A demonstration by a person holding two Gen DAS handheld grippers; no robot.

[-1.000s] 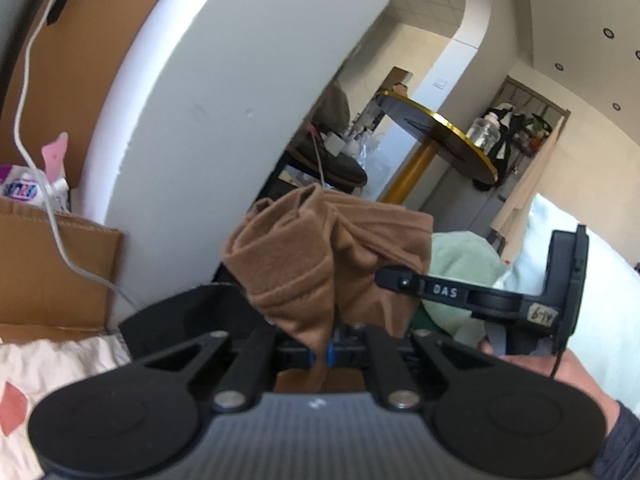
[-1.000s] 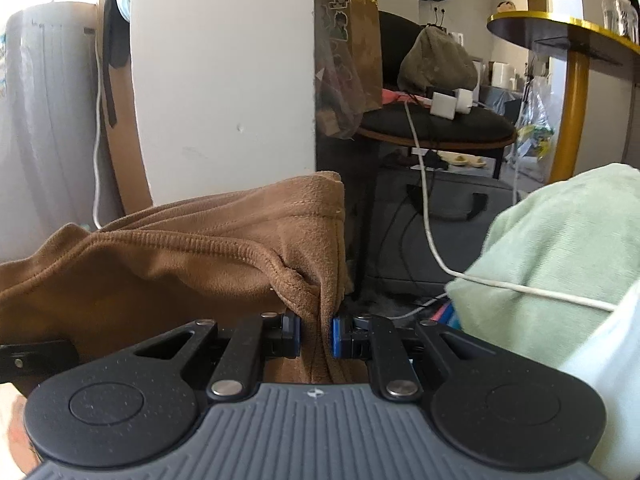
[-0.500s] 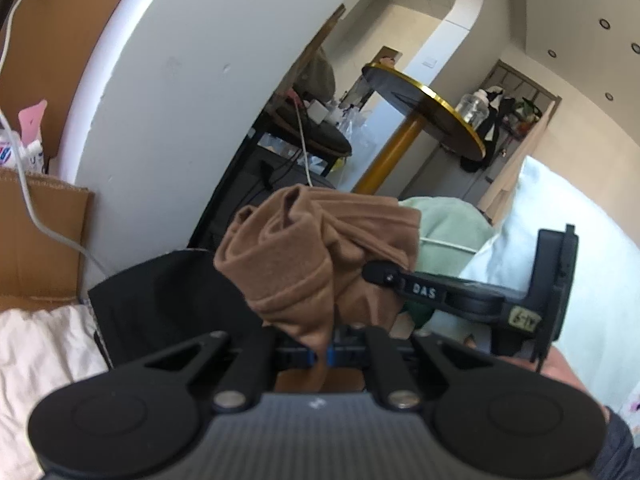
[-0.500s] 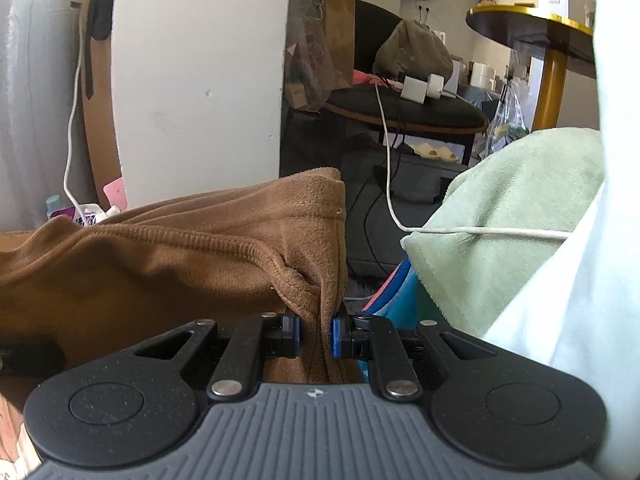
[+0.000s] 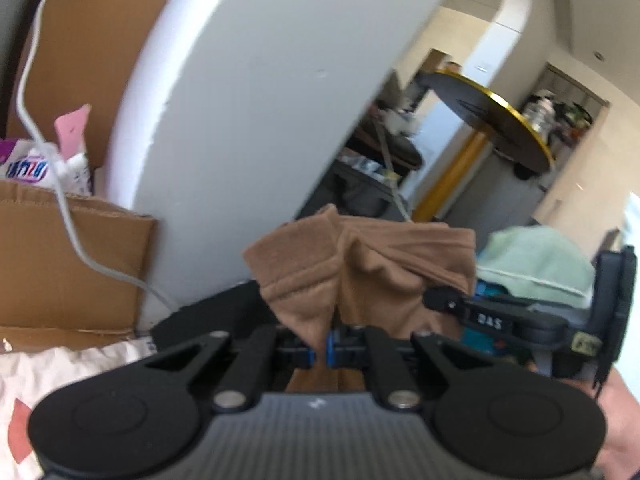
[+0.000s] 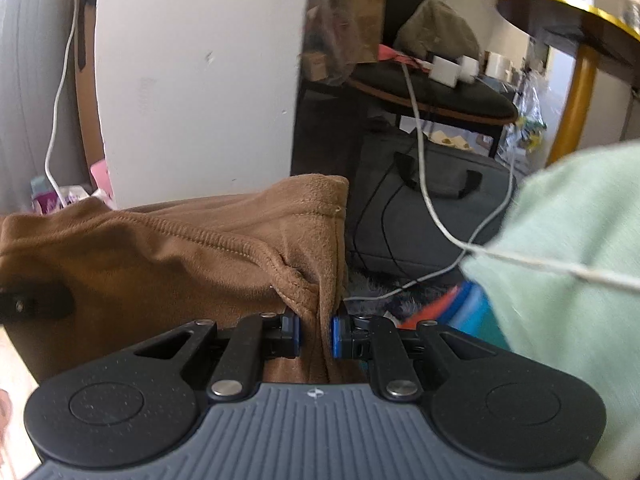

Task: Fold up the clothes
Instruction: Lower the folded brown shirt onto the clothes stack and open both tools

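Left wrist view: your left tongs (image 5: 320, 354) and right tongs (image 6: 316, 336) each clench the brown garment (image 6: 168, 264); folding remains unfinished.

white wall (image 6: 192, 80), gold-rimmed round table (image 5: 500, 120)

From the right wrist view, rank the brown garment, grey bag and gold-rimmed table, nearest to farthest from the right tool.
1. Brown garment: clamped in the right tool, spreading left.
2. Grey bag: on the floor, centre.
3. Gold-rimmed table: upper right, farthest.

brown garment (image 6: 168, 256) cut off left, lower part hidden
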